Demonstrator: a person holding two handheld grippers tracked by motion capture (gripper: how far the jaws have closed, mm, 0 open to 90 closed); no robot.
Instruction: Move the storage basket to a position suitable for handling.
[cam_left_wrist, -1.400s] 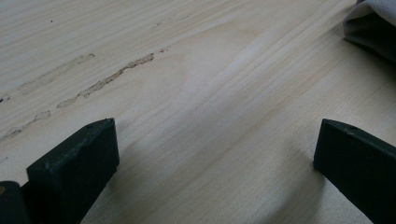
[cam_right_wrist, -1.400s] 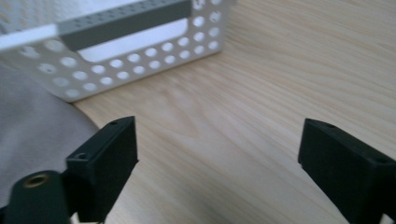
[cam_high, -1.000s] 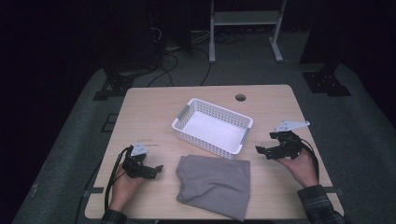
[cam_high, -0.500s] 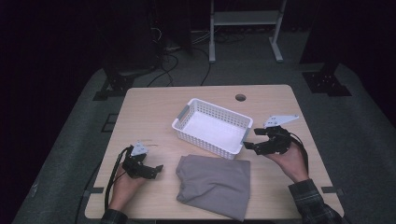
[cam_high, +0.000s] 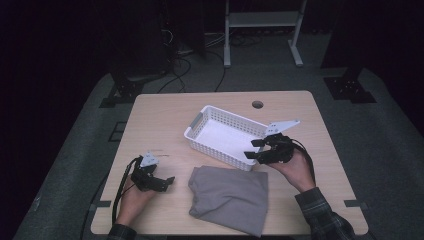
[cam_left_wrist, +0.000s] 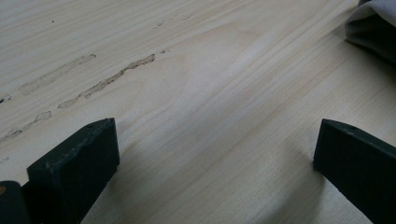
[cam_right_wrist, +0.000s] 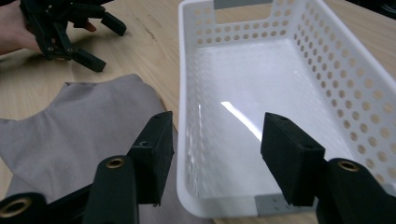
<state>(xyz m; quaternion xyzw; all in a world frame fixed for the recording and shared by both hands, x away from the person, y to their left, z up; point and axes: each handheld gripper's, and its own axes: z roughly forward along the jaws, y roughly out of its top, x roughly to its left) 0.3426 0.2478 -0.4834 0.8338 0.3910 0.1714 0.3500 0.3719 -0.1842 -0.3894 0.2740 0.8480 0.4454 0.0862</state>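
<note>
A white perforated basket (cam_high: 225, 135) lies slantwise on the wooden table (cam_high: 160, 120). A folded grey cloth (cam_high: 230, 197) lies flat just in front of it. My right gripper (cam_high: 251, 149) hovers at the basket's near right corner. In the right gripper view its jaws have just been closing. They stand astride the basket's long wall (cam_right_wrist: 183, 93), one over the cloth (cam_right_wrist: 79, 126) and one inside, pads clear of it. My left gripper (cam_high: 169, 183) rests on the table left of the cloth, open on bare wood (cam_left_wrist: 215, 144).
A round cable hole (cam_high: 257, 104) sits near the table's far edge. Behind the table stand a white metal frame (cam_high: 260, 30) and loose cables on the dark floor. The left gripper (cam_right_wrist: 108, 45) appears in the right gripper view beyond the cloth.
My right gripper has moved left from the table's right side to the basket's near corner, its jaws narrowing. The left hand, cloth and basket have stayed put.
</note>
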